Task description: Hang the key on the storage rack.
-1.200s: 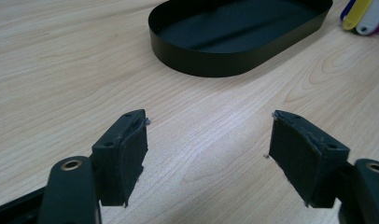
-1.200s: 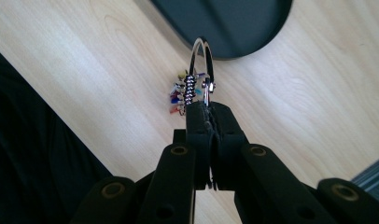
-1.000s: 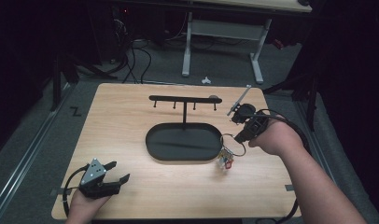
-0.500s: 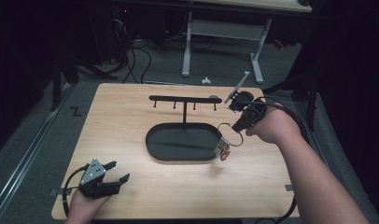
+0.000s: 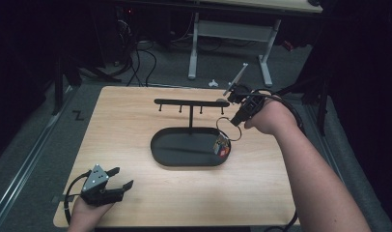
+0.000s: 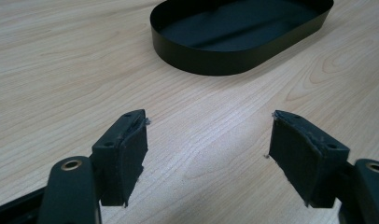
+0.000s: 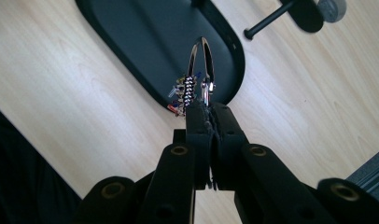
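Observation:
A metal key ring [image 5: 231,131] with a small bunch of coloured charms [image 5: 222,145] hangs from my right gripper [image 5: 237,120], which is shut on the ring's near side. In the right gripper view the ring [image 7: 201,60] sticks out past the pressed-together pads of that gripper [image 7: 209,109], above the right end of the black oval tray [image 7: 145,37]. A black T-shaped hook stand [image 5: 191,102] rises from the tray [image 5: 184,163]; the ring hangs just below the bar's right end. My left gripper [image 5: 121,177] rests open at the table's near left, nothing between its pads [image 6: 122,158].
The wooden table [image 5: 136,121] has bare room left of and in front of the tray [image 6: 215,67]. Behind it stand a white desk frame [image 5: 194,43] and floor cables [image 5: 136,63]. A cable loops from the right gripper around the hand.
My right hand has moved back and slightly up with the key ring, from beside the tray's right end to over it, nearer the stand's bar. The left gripper has stayed put.

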A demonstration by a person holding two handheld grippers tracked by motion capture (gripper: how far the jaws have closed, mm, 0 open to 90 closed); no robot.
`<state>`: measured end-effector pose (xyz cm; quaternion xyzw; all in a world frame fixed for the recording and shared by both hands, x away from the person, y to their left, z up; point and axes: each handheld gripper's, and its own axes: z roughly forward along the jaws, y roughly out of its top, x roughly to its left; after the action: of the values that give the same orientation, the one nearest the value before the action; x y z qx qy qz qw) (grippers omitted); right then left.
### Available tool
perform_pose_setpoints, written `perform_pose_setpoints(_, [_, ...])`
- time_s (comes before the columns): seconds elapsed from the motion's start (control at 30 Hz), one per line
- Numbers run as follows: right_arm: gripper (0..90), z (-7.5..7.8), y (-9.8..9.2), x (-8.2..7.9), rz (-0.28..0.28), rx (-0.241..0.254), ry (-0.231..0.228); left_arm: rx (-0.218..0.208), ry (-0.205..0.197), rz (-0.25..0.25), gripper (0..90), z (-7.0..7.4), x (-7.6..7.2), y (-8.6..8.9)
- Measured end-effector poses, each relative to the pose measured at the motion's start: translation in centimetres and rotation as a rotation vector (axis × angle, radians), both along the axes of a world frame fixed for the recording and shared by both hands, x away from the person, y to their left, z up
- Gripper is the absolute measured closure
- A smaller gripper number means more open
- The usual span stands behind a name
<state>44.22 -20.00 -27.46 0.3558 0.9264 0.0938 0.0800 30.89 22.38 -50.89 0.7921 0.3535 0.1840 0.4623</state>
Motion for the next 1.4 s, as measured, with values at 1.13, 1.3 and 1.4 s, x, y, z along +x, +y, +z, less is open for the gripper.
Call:
perform_pose_setpoints(1.13, [87.2,-2.7,-0.1,6.4,-0.076,0.038,0.016,-0.009,0.0,0.012,28.1,0.0,0.0,0.6])
perform_pose_setpoints(1.3, [84.2,-2.7,0.2,6.4,-0.081,0.037,0.018,-0.008,0.0,0.011,28.1,0.0,0.0,0.5])
perform_pose_setpoints(1.4, [83.1,-2.5,0.3,6.2,-0.091,0.044,0.015,-0.006,-0.002,0.008,28.2,0.0,0.0,0.5])
